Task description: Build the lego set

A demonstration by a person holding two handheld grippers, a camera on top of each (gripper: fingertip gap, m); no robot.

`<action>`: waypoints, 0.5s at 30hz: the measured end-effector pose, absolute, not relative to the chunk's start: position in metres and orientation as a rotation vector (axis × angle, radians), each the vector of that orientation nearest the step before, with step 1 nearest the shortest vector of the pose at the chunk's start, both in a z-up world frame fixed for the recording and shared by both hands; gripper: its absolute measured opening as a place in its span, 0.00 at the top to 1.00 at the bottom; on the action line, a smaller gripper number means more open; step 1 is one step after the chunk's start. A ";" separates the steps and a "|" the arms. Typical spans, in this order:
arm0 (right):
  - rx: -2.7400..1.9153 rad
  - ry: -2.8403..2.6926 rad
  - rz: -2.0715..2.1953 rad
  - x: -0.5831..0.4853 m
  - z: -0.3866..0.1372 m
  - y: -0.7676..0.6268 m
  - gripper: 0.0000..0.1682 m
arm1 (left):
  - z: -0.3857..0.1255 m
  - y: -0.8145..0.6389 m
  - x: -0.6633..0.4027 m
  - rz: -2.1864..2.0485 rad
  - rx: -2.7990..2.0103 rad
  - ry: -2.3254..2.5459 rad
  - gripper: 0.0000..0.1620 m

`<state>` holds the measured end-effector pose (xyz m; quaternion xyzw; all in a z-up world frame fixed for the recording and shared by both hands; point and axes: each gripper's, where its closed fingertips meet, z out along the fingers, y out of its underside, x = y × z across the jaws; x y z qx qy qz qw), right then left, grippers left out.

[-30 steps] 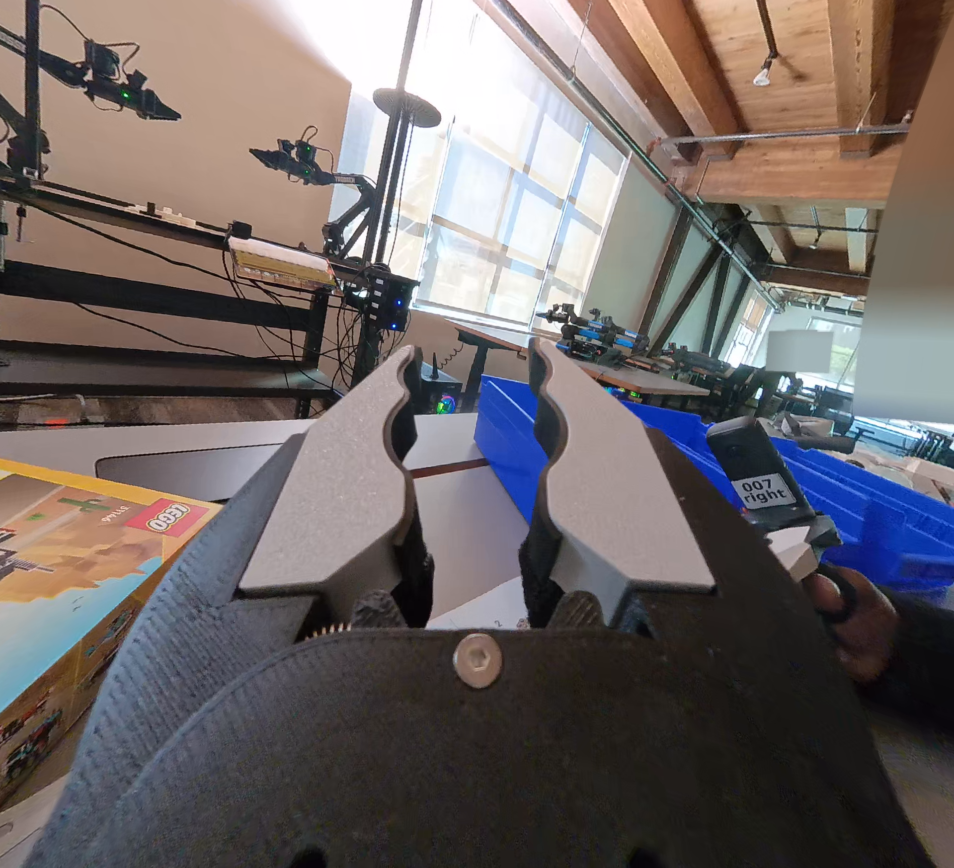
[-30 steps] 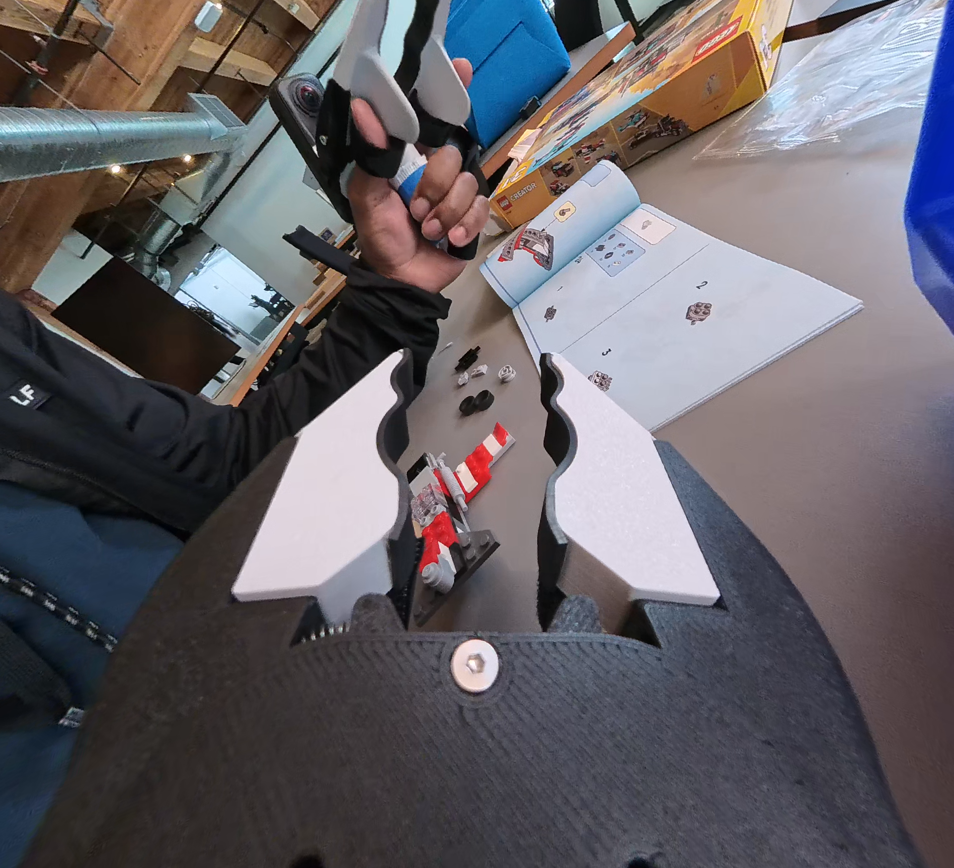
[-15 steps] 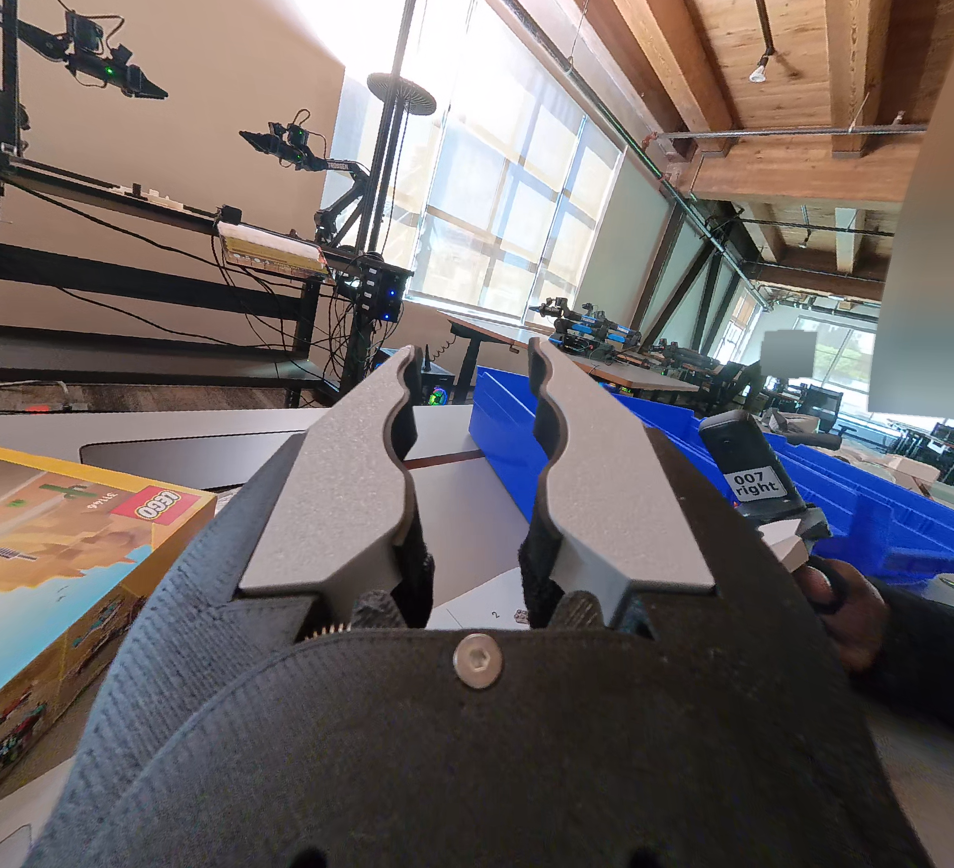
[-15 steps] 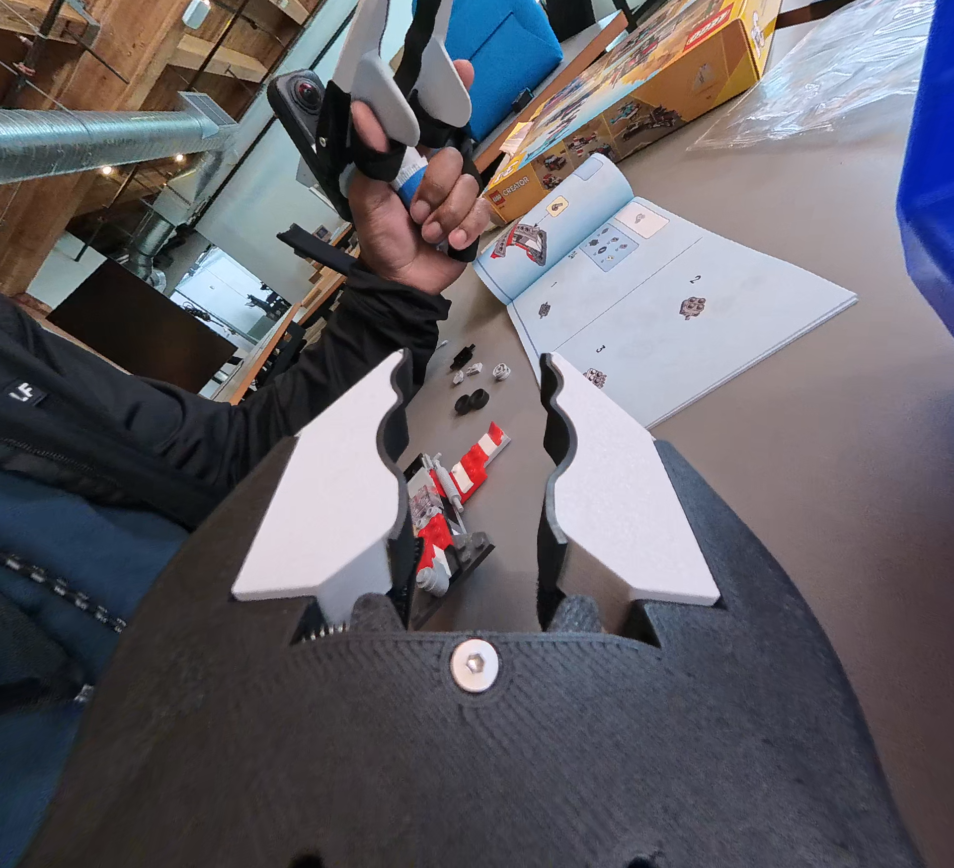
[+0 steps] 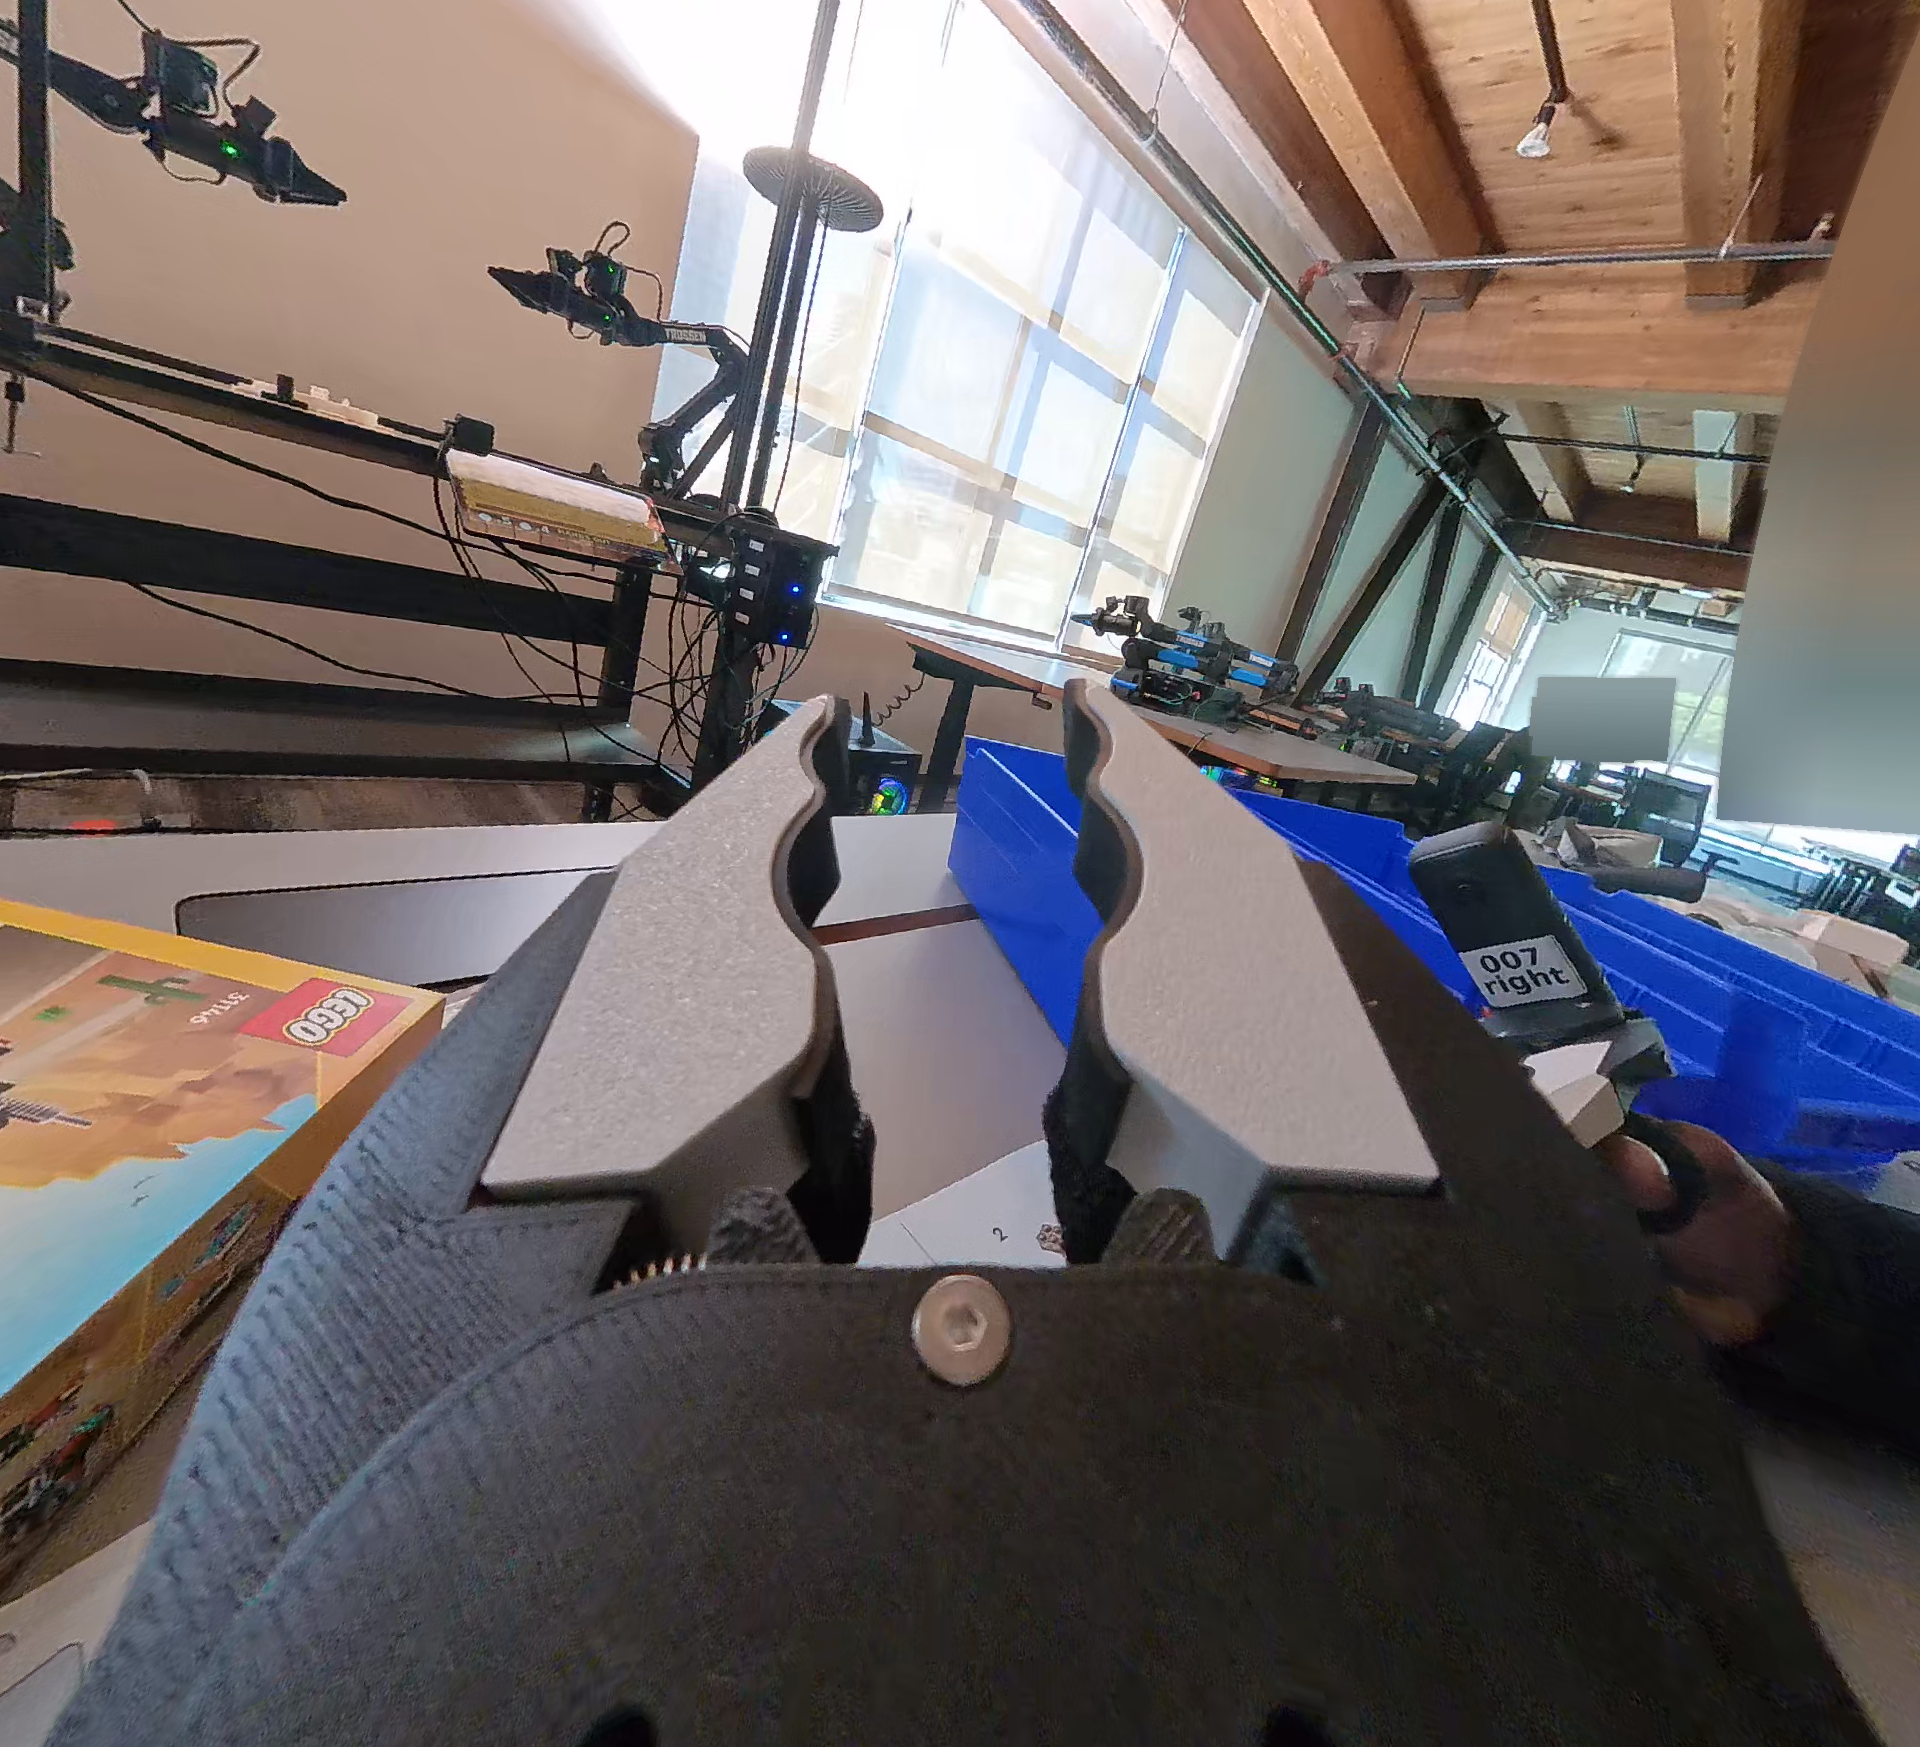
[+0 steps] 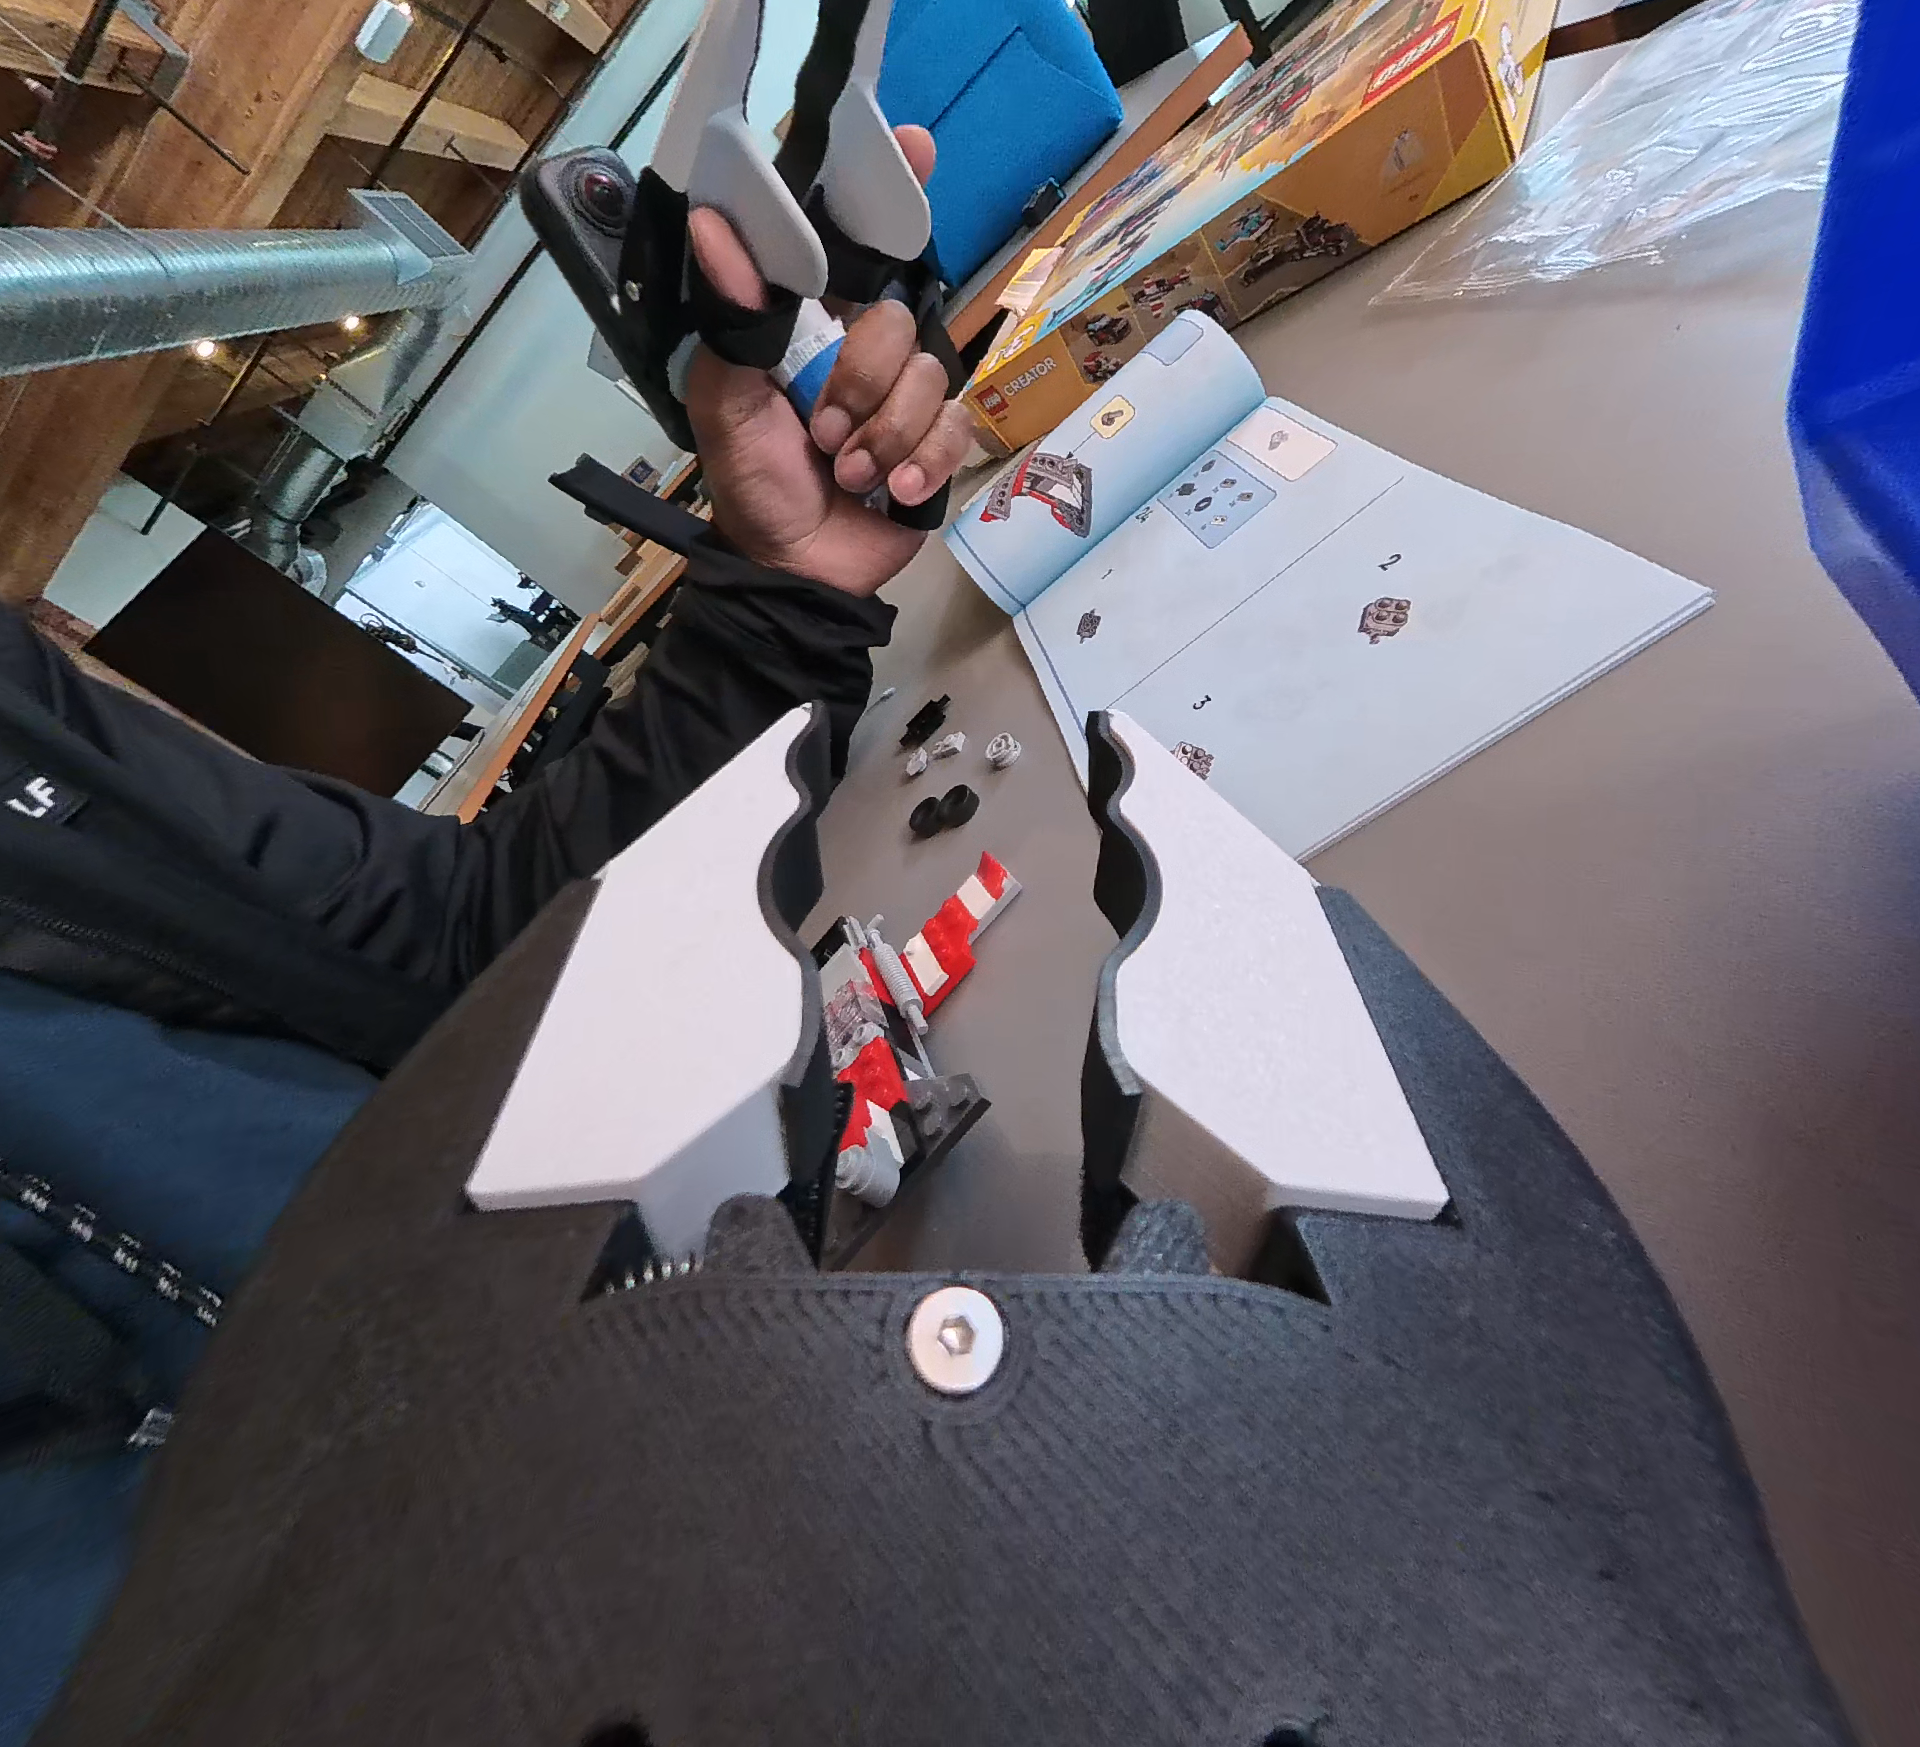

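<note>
Between steps: right gripper [image 6: 951, 752], jaws apart and empty, hangs low over the partly built red-and-white lego model [image 6: 902, 1001] on the grey table [image 6: 1558, 970], left gripper [image 5: 945, 741] likewise parted and raised; next, probably, picking a loose small piece [image 6: 943, 810] per the open instruction booklet [image 6: 1299, 596].

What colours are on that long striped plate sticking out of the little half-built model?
Red and white stripes on the plate, clearest in the right wrist view.

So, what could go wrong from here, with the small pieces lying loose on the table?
1. The right gripper is open, low over the red and white assembly; a careless approach might push it instead of gripping it.
2. The small loose pieces lie near the sleeve, which may sweep them away.
3. The left gripper points up, open and empty, so its camera misses the parts.
</note>
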<state>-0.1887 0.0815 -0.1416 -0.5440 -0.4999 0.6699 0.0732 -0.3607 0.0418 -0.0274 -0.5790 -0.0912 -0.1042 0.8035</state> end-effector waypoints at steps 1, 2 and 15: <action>-1.634 -1.501 2.010 -0.189 -0.142 0.082 0.71 | -0.027 0.042 -0.360 -0.220 -1.243 -0.192 0.74; -1.634 -1.500 2.008 -0.189 -0.142 0.082 0.71 | -0.027 0.042 -0.359 -0.218 -1.245 -0.190 0.74; -1.539 -1.471 1.946 -0.185 -0.134 0.082 0.71 | -0.029 0.067 -0.268 -0.317 -1.362 -0.193 0.74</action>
